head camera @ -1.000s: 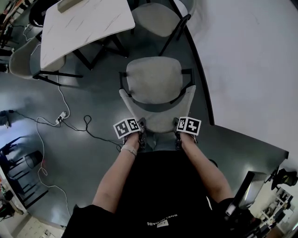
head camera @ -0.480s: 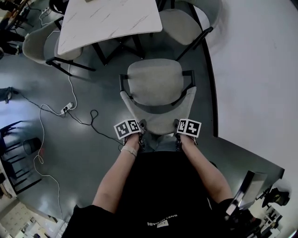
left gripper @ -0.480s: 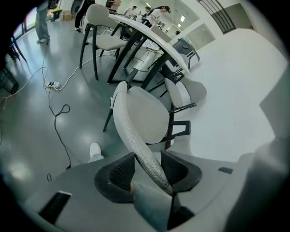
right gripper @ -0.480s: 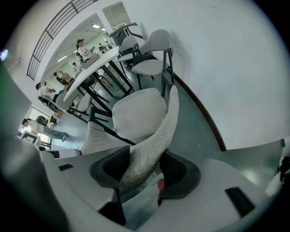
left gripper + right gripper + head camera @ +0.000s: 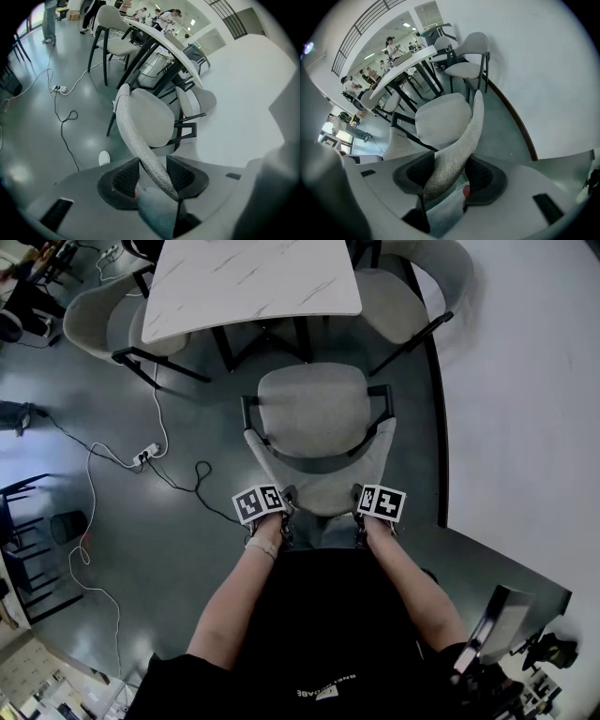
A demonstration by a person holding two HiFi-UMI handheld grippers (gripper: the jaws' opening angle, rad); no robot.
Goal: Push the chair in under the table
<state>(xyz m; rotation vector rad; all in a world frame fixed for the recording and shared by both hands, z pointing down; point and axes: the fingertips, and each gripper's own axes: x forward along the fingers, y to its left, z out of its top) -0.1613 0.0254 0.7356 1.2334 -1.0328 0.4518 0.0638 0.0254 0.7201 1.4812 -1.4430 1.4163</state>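
Note:
A grey padded chair [image 5: 314,409] stands in front of me, its seat facing the white marble-top table [image 5: 253,282], with the seat's front edge just short of the table's edge. Its curved backrest [image 5: 319,491] is nearest to me. My left gripper [image 5: 281,514] is shut on the backrest's left end, and in the left gripper view the backrest [image 5: 136,136] runs between the pads of that gripper [image 5: 152,176]. My right gripper [image 5: 361,514] is shut on the right end, and there the fabric [image 5: 466,136] fills the gap of that gripper [image 5: 449,173].
Two more grey chairs stand at the table, one on the left [image 5: 112,320] and one on the right [image 5: 403,296]. A cable with a power strip [image 5: 145,456] lies on the dark floor to the left. A white wall [image 5: 525,381] with a dark skirting curves along the right.
The chair and both grippers have moved toward the table. The table and the two side chairs now sit lower and nearer in the head view. Both grips are unchanged.

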